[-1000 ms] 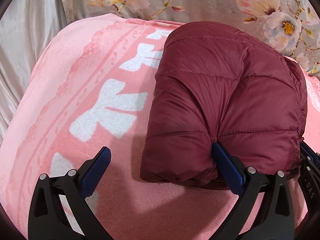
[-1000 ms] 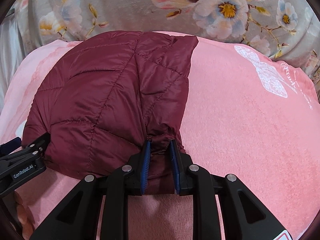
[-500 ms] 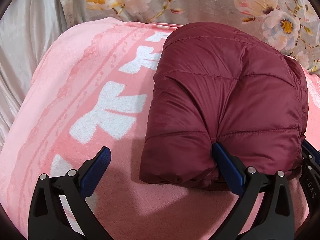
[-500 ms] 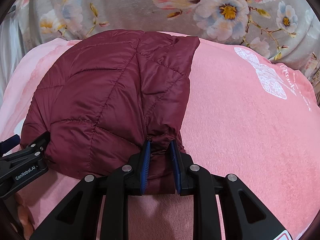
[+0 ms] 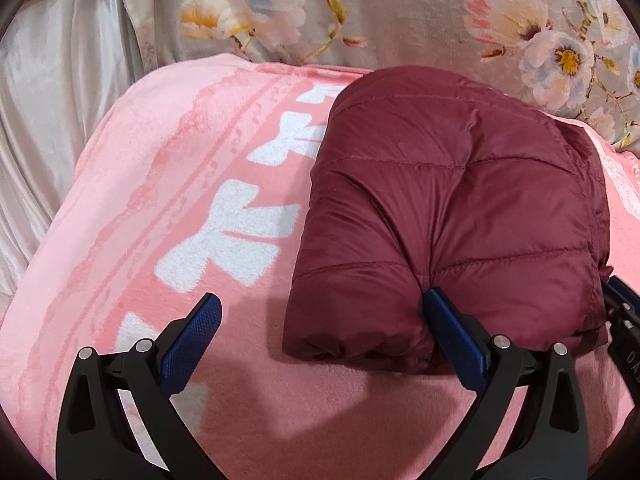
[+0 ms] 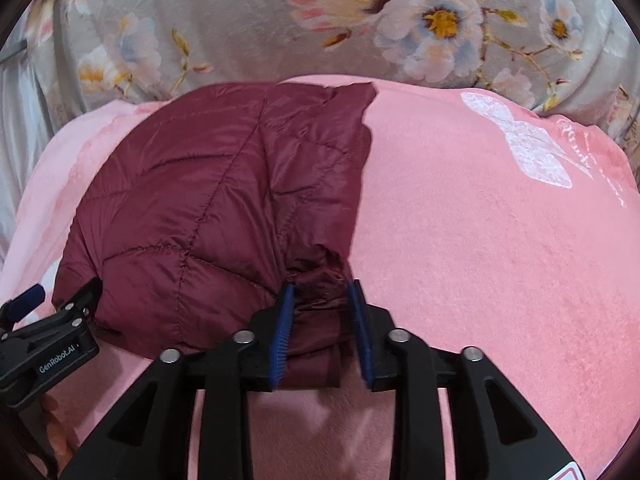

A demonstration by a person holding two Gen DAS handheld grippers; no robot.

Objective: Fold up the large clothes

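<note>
A maroon quilted puffer jacket (image 5: pixel 452 216) lies folded into a compact bundle on a pink blanket (image 5: pixel 168 184); it also shows in the right wrist view (image 6: pixel 208 208). My left gripper (image 5: pixel 322 316) is wide open at the bundle's near left corner, its right finger (image 5: pixel 452 328) pressing against the near edge. My right gripper (image 6: pixel 322 300) has its jaws partly parted around the bunched near right corner of the jacket (image 6: pixel 320 280), which still sits between the pads. The left gripper also shows at the left edge of the right wrist view (image 6: pixel 44 332).
The pink blanket (image 6: pixel 500 240) with white bow prints covers the bed. A grey floral quilt (image 5: pixel 400 12) lies behind it, also in the right wrist view (image 6: pixel 280 24). Pale satin fabric (image 5: pixel 48 120) hangs at the left.
My right gripper's jaws have spread apart from their tight pinch on the jacket corner. The left gripper stays open, nearly still. The bundle has not moved.
</note>
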